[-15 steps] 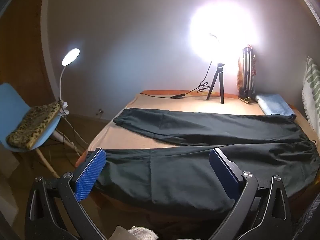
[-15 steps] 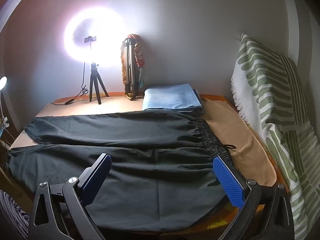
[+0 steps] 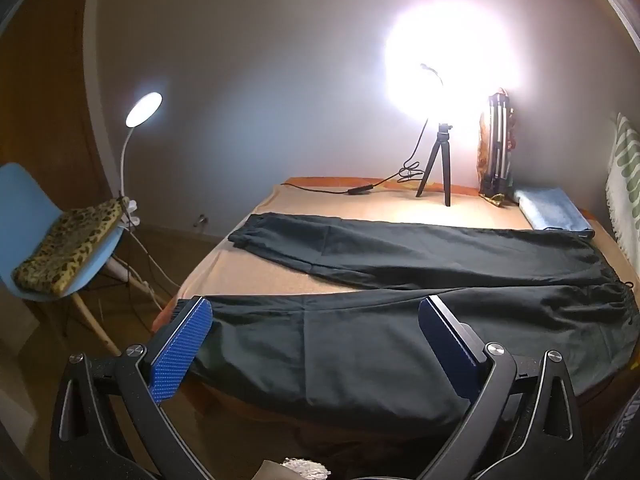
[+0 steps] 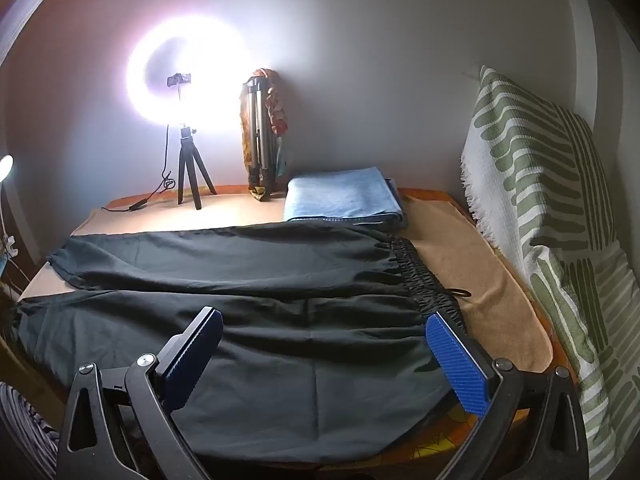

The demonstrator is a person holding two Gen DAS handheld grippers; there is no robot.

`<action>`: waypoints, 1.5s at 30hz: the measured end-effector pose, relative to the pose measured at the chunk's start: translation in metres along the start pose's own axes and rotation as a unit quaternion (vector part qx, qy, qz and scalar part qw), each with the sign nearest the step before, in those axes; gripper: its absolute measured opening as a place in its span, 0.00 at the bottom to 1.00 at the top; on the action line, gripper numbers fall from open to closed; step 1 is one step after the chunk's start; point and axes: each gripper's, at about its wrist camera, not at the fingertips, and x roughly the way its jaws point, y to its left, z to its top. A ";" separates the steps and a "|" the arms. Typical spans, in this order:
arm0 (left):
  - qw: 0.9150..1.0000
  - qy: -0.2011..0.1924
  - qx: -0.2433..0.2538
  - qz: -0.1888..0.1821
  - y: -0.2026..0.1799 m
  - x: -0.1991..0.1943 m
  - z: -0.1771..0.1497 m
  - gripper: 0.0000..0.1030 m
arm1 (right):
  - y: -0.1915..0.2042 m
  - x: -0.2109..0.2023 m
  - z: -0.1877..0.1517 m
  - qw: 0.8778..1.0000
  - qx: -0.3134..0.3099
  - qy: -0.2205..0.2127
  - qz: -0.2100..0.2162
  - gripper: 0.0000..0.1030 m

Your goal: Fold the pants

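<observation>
Nothing has shifted since the earlier frames: your two hand-held grippers sit where they were and the pants lie just as they did.

Your bed (image 4: 492,280), covered with a tan sheet, carries everything. A green-and-white patterned blanket (image 4: 552,208) stands along its right edge. The black pants (image 4: 248,320) are spread flat across most of the bed, unfolded: the waistband (image 4: 428,276) is toward the right edge and both legs run toward the left edge, one leg along the near edge and slightly overhanging it, the other farther back with its cuff (image 3: 248,232) short of the left edge. A strip of bare sheet shows between the two legs near the left edge.

At the far edge, by the wall, a folded blue towel (image 4: 344,196) lies just behind the waistband end of the pants. Beside it a folded tripod (image 4: 260,140) leans against the wall, and a lit ring light (image 4: 188,76) stands on a small black tripod, its cable trailing along the far edge. Off the bed's left edge you have a blue chair (image 3: 24,200) with a leopard-print cushion (image 3: 68,248) and a clip lamp (image 3: 144,108).

Your left hand-held gripper (image 3: 316,344) hangs over the near leg at the left end, its jaws spread wide and released, gripping nothing. Your right hand-held gripper (image 4: 324,352) hangs over the waistband end at the near edge, likewise wide apart and empty.
</observation>
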 end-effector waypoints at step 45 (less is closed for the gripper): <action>1.000 0.001 -0.009 0.005 0.003 0.000 0.003 1.00 | 0.005 0.003 -0.005 1.000 0.003 0.002 0.011 1.00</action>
